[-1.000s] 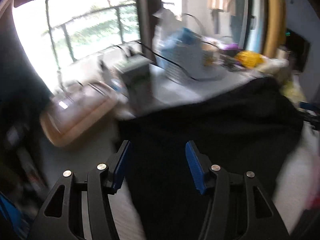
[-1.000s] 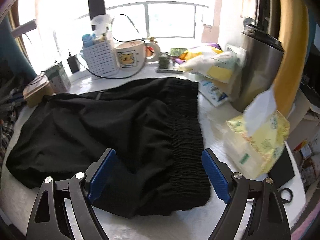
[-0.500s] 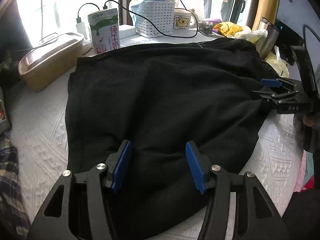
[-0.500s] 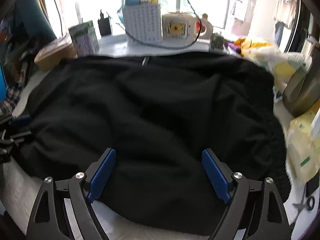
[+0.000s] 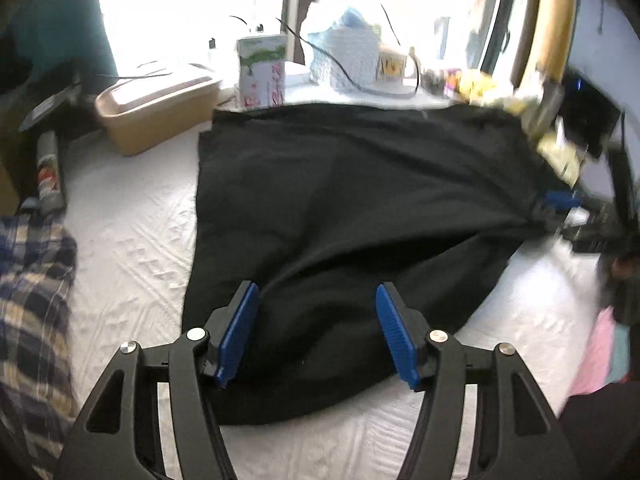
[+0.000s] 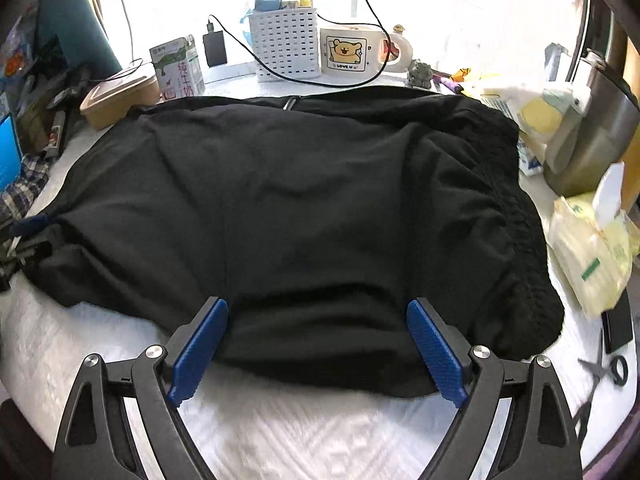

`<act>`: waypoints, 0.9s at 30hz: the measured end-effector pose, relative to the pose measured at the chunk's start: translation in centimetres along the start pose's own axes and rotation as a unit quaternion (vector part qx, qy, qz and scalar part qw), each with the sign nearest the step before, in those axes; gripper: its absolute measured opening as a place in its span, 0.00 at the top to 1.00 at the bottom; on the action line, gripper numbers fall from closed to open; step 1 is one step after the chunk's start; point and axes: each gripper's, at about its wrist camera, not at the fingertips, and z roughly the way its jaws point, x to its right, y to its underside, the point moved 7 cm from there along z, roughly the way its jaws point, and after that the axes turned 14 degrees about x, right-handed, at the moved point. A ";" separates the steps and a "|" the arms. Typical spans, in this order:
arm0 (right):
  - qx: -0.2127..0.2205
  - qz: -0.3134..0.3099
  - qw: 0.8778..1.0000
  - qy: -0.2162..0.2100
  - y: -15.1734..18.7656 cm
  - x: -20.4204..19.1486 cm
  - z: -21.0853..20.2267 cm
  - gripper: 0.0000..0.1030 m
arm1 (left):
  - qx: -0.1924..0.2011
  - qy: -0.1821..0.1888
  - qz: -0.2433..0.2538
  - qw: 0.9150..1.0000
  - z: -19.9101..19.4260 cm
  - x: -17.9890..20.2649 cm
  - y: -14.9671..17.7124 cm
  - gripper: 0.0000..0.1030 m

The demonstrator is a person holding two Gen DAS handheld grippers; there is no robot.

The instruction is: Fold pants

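Black pants (image 6: 304, 208) lie spread across a white textured cover (image 6: 280, 432), with the gathered waistband (image 6: 516, 204) on the right. My right gripper (image 6: 318, 344) hangs open and wide just over the near edge of the cloth, its pads not pressing on it. My left gripper (image 5: 318, 328) hovers over the left end of the pants (image 5: 340, 200). Its jaws are opening, with cloth lying below and between them, untouched by the pads. Each gripper shows in the other's view: the right gripper (image 5: 558, 200) and the left gripper (image 6: 32, 222) sit at opposite ends of the pants.
Behind the pants stand a milk carton (image 6: 178, 68), a white basket (image 6: 286, 46), a bear mug (image 6: 348, 54) and a tan box (image 6: 120, 96). On the right are a tissue pack (image 6: 592, 252), a steel canister (image 6: 592, 136) and scissors (image 6: 604, 368). Plaid cloth (image 5: 32, 300) lies left.
Both grippers have sunk and drawn in toward the near edge of the pants. The left view swung from the clutter at the back onto the cloth, and the left jaws stand slightly wider.
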 end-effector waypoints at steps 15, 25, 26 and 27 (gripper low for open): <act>0.052 0.165 0.985 0.002 -0.7 4.2 -4.5 0.11 | 0.014 0.071 0.011 0.997 5.0 6.8 -3.5 0.40; 0.036 0.199 0.979 0.011 0.5 6.1 -5.2 0.11 | -0.032 0.081 0.036 0.996 5.7 9.1 -0.2 0.35; 0.032 0.211 0.977 0.007 0.8 6.3 -4.8 0.11 | -0.035 0.084 0.027 0.995 5.5 8.9 -0.2 0.35; 0.027 0.224 0.974 0.006 1.1 6.6 -4.3 0.11 | -0.038 0.088 0.014 0.995 5.1 8.5 -0.2 0.35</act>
